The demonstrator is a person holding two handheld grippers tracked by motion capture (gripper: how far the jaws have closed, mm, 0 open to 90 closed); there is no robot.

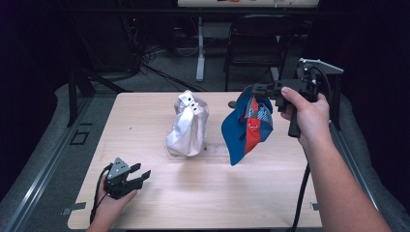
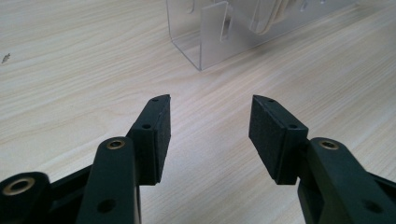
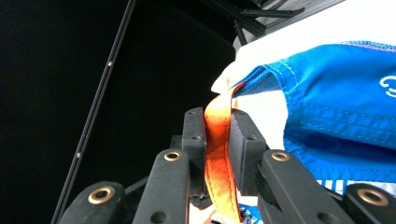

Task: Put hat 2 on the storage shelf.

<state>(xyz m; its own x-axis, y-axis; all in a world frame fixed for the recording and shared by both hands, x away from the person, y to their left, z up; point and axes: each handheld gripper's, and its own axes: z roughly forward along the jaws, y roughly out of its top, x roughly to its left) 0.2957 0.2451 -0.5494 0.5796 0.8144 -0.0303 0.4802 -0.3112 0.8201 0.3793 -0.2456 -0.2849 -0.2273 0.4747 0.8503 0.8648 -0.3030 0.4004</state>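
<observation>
A blue, red and white cap (image 1: pixel 244 130) hangs in the air over the right part of the wooden table (image 1: pixel 203 198). My right gripper (image 1: pixel 256 89) holds it from above. In the right gripper view the gripper (image 3: pixel 217 116) is shut on the cap's orange strap (image 3: pixel 217 154), and the blue cloth (image 3: pixel 336 107) spreads to the right. A white cap (image 1: pixel 187 125) sits on a clear stand (image 2: pixel 210 42) at mid table. My left gripper (image 1: pixel 142 173) rests near the front left, pointing toward that stand. Its jaws (image 2: pixel 210 121) are open with only bare wood between them.
A dark folding chair (image 1: pixel 261 43) and a white post (image 1: pixel 199 53) stand behind the table's far edge, with cables on the floor. The right gripper's cable (image 1: pixel 302 193) hangs past the table's right side. Dark curtains surround the area.
</observation>
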